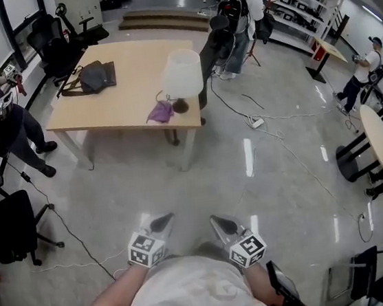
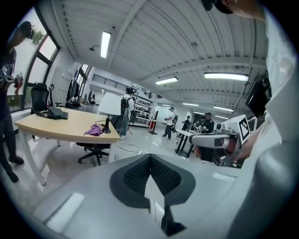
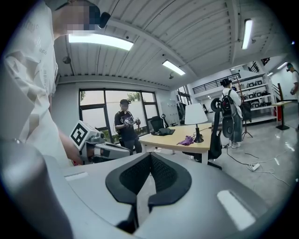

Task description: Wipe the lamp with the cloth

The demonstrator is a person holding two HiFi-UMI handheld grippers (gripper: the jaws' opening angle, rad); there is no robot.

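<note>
Table (image 1: pixel 133 73): one lamp (image 1: pixel 182 74), one cloth (image 1: pixel 161 112)

- lamp (image 1: pixel 182 74): white drum shade, thin dark stem, round dark base; stands upright near the near right corner of the light wood tabletop (image 1: pixel 133 73); a dark cord runs from its base.
- cloth (image 1: pixel 161 112): small, purple, crumpled in a loose heap; lies flat on the tabletop just left of the lamp base, close to the near edge; contact with the base can't be told.
</note>
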